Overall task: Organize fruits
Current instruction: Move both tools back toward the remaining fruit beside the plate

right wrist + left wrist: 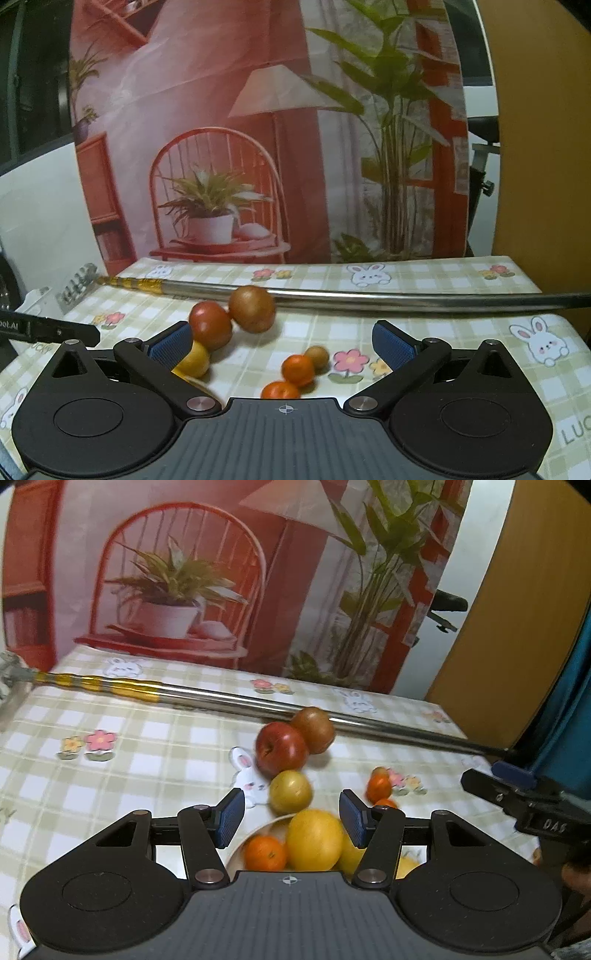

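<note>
A red apple (281,750), brown pear (313,729) and yellow fruit (290,792) touch beside the fruit-filled bowl (255,830).

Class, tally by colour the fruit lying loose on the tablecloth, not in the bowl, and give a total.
Red fruit: 1
Brown fruit: 2
Yellow fruit: 1
Orange fruit: 2
Total: 6

Counter (461,280), covered in a green-and-white check cloth printed with rabbits and flowers. On it: one long metal pole (369,295) with a yellow-banded end, lying across the far side; red apple (281,749) touching a brown round fruit (314,729); yellow-green fruit (290,792) just beside the apple; two small oranges (298,369); a pale bowl (258,830) holding fruit.
</note>
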